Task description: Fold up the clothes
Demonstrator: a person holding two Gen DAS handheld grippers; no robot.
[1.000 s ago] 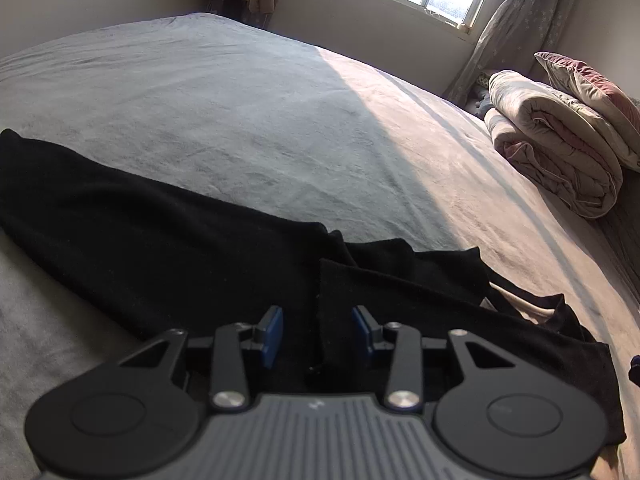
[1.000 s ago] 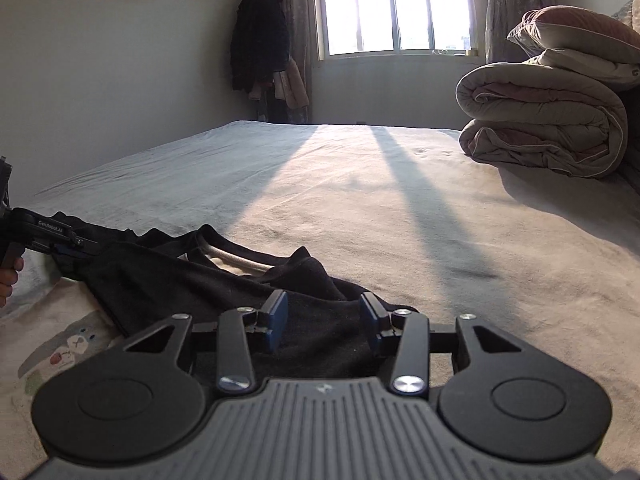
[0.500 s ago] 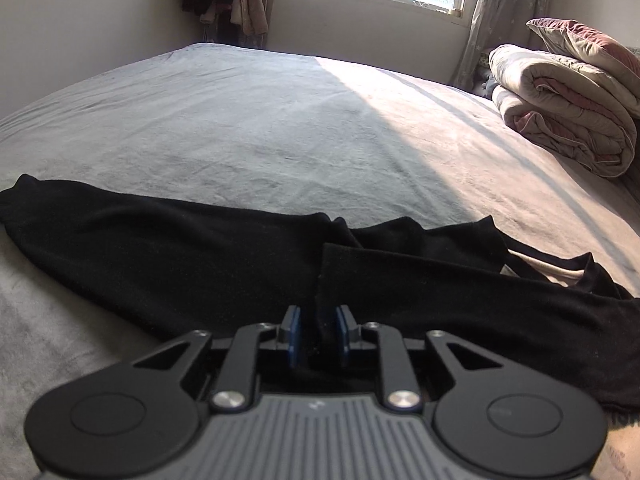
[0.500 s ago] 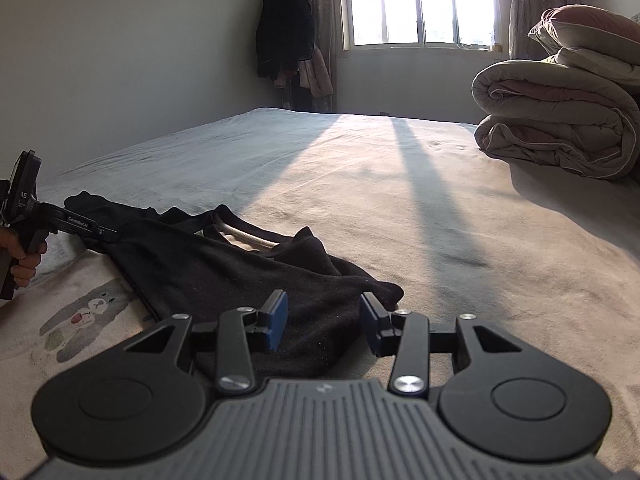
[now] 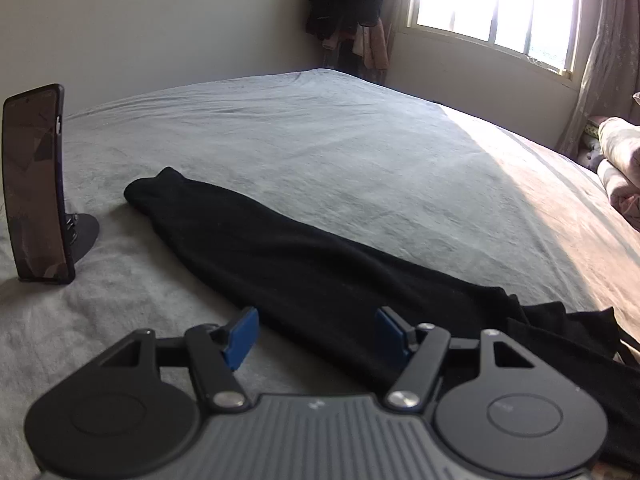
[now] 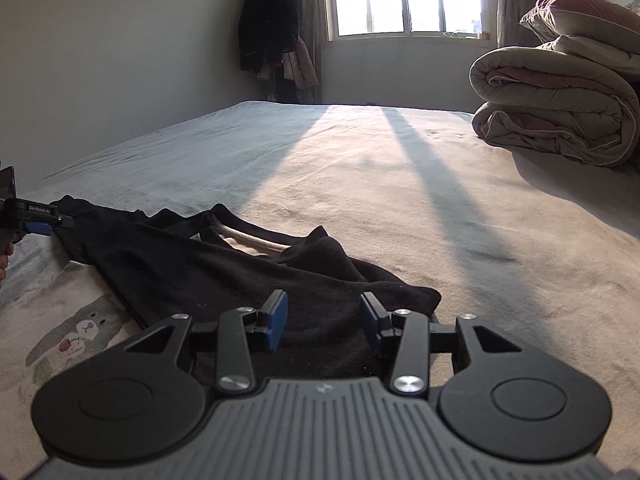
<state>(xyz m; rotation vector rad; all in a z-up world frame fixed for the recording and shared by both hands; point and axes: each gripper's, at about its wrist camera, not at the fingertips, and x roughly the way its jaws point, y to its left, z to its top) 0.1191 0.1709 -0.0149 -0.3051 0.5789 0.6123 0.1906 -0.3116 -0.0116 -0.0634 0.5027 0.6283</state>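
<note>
Between folds: left claw (image 5: 316, 334) has just been opening, spread, trousers (image 5: 304, 264) ahead unpinched. Right claw (image 6: 323, 322) spread over waist. Next we regrip the leg.

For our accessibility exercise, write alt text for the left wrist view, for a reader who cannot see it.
The left gripper, its blue-padded jaws just opened and empty, hovers over a long black garment laid flat across a grey bed. A phone on a stand stands upright on the bed at left; a sunlit window lies beyond.
</note>
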